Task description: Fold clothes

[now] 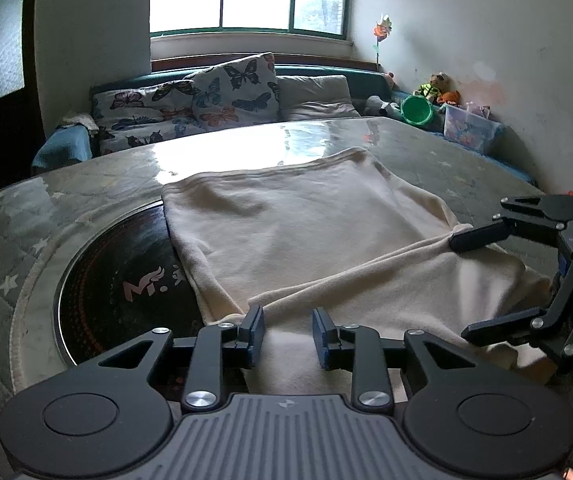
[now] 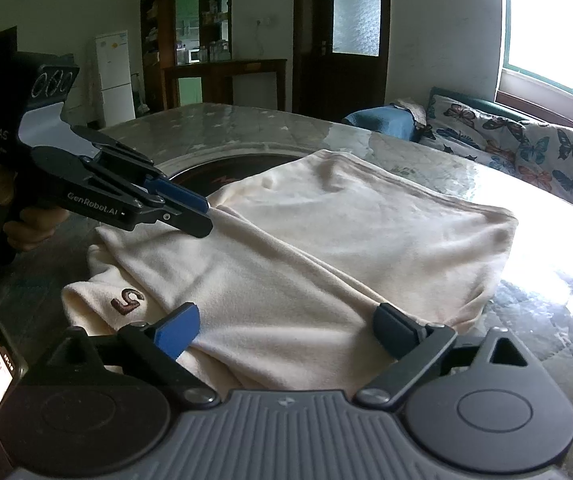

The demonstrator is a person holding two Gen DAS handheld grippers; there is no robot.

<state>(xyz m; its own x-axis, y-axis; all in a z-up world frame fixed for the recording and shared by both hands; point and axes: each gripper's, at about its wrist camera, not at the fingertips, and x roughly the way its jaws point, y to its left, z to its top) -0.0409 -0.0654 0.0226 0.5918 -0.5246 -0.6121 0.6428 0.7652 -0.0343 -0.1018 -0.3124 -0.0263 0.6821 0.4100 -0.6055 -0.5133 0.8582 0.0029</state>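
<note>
**Cream garment half-folded on the table, both grippers at its near edge**

A cream garment (image 1: 306,236) is lying across the middle of a glossy table (image 1: 98,176), partly covering a dark round inset plate (image 1: 126,268) on its left side. One flap is lying doubled over the rest, its edge running as a ridge from the near left to the right.

The left gripper (image 1: 288,334) is hovering at the near edge with its jaws slightly apart and a fold of the cloth passing between the fingers; from the right wrist view its blue-padded fingers (image 2: 184,196) are looking nearly closed beside the cloth edge, so whether it is actually pinching the fabric I cannot tell.

The right gripper (image 2: 286,334) is sitting with its jaws spread wide over the near right part of the garment, gripping nothing. A small brown embroidered logo (image 2: 126,302) is showing near the garment's near left corner
</note>
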